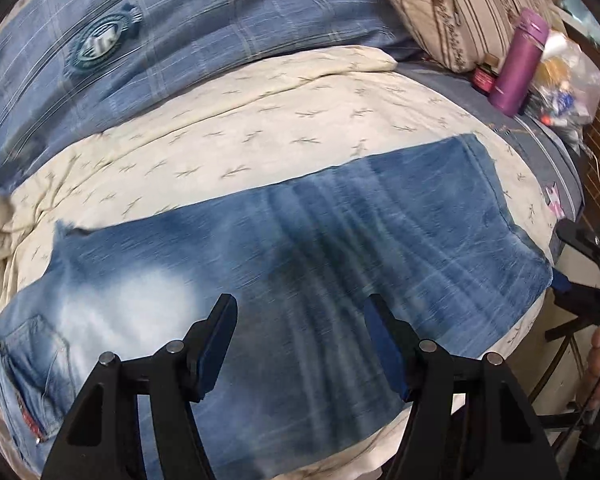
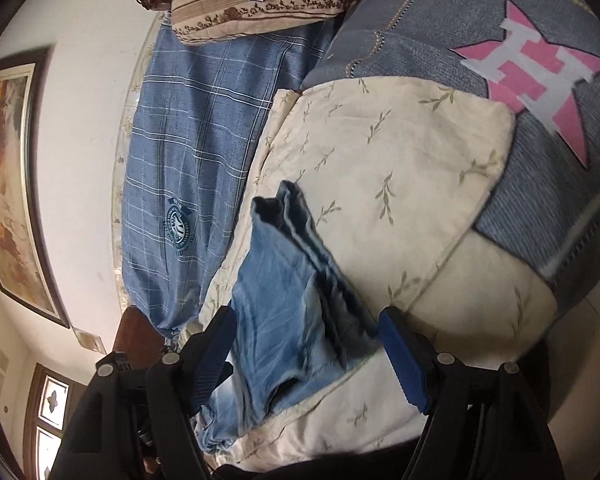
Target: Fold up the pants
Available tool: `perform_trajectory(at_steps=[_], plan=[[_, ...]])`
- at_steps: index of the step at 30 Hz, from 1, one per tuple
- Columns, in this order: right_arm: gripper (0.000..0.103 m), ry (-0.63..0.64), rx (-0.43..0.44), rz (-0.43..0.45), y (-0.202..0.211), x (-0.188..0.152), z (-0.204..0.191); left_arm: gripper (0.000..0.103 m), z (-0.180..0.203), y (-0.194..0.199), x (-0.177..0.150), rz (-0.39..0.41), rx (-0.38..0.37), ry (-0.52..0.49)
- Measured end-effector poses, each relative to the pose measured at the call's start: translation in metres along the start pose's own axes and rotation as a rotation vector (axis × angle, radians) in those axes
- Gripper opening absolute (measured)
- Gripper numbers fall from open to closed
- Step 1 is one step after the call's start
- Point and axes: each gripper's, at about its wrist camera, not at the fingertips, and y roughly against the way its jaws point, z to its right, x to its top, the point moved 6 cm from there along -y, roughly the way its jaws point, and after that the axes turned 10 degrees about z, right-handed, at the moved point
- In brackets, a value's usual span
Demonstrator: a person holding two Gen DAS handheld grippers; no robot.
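Observation:
Faded blue jeans lie flat across a cream leaf-print bedspread, pocket end at the left. My left gripper hovers over their middle, jaws open, pads clear of the cloth. In the right wrist view the jeans run away from me in stacked layers, a leg opening at the far end. My right gripper is open at their near end, with denim lying between and below the pads but not pinched. That gripper's black fingers show at the jeans' right end in the left wrist view.
A blue plaid quilt lies behind the bedspread, a striped pillow at the back right. A purple bottle, a small red jar and a plastic bag stand near the bed's edge. A grey sheet with a pink star patch lies to the right.

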Motion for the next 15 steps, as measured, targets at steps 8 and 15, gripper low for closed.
perform_trajectory(at_steps=[8,15], plan=[[0.077,0.044,0.025,-0.081,-0.021,0.003,-0.007,0.068,0.027,-0.027,-0.005,-0.032,0.016,-0.119],[0.053,0.064,0.034,-0.202,-0.037,-0.021,-0.012,0.069,0.027,-0.028,-0.005,-0.018,0.003,-0.139]])
